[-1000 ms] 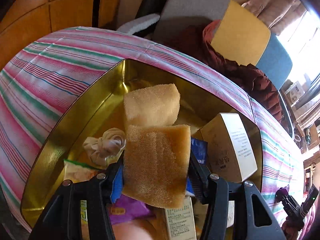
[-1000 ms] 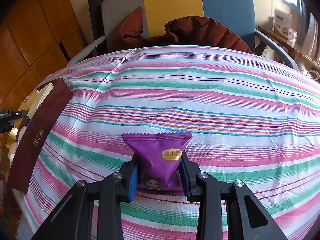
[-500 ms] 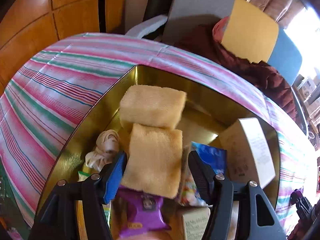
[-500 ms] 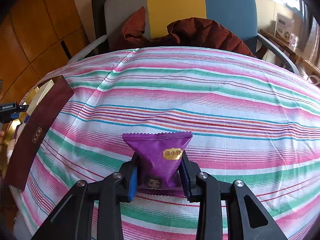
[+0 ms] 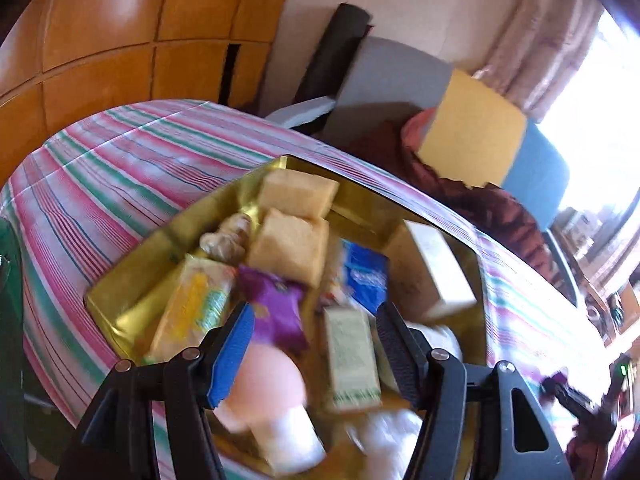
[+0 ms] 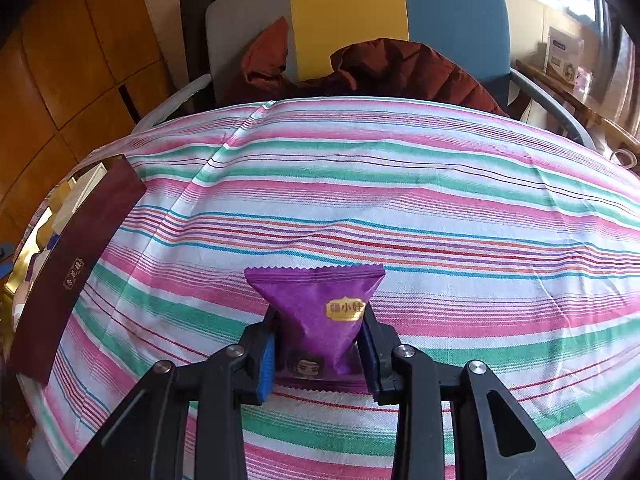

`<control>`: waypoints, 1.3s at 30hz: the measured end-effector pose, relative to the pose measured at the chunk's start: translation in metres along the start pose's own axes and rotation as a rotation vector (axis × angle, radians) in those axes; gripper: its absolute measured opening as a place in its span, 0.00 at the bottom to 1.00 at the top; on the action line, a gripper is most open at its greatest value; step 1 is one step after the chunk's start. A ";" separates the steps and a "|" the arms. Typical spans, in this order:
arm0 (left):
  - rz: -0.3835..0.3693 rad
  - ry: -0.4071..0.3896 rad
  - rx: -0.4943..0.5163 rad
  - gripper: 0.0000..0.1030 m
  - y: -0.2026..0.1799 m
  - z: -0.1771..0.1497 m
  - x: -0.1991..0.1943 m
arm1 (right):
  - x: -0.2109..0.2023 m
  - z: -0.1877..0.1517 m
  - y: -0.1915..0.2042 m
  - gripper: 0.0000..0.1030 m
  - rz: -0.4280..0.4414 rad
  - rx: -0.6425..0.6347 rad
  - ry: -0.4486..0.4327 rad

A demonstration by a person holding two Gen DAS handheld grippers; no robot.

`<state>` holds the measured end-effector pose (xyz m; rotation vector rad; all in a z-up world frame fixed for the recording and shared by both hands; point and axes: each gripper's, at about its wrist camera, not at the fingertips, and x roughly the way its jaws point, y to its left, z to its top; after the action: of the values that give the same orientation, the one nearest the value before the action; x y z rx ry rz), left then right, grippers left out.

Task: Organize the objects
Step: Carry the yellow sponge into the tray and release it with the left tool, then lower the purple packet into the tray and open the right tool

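Purple snack packet sits pinched between the jaws of the right gripper, just above the striped tablecloth. Its long axis runs away from the camera: the wide serrated end points toward the far chair, and the narrow end with the small printed face sits low between the blue pads.

Largest in the left wrist view is the same tablecloth, bearing a gold tin with its dark red lid leaning at its side. Inside lie two tan sponge blocks one behind the other, a cream box, a yellow-green packet, a blue packet, another purple packet and a knotted cloth.

The left gripper stands wide open above the tin, having just opened, gripping nothing. That view is blurred.
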<state>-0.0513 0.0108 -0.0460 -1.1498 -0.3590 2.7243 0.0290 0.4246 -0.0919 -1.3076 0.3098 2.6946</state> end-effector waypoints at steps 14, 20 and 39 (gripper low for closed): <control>-0.122 -0.011 0.103 0.63 -0.016 -0.035 -0.030 | -0.032 -0.001 0.075 0.34 0.183 -0.070 -0.014; -0.135 -0.047 0.113 0.63 -0.014 -0.038 -0.039 | -0.038 0.011 0.119 0.34 0.260 -0.098 -0.013; -0.023 -0.048 0.095 0.63 0.011 -0.032 -0.052 | 0.044 0.102 0.322 0.34 0.321 -0.329 0.101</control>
<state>0.0075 -0.0074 -0.0355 -1.0514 -0.2441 2.7204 -0.1420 0.1373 -0.0242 -1.6083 0.0918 3.0523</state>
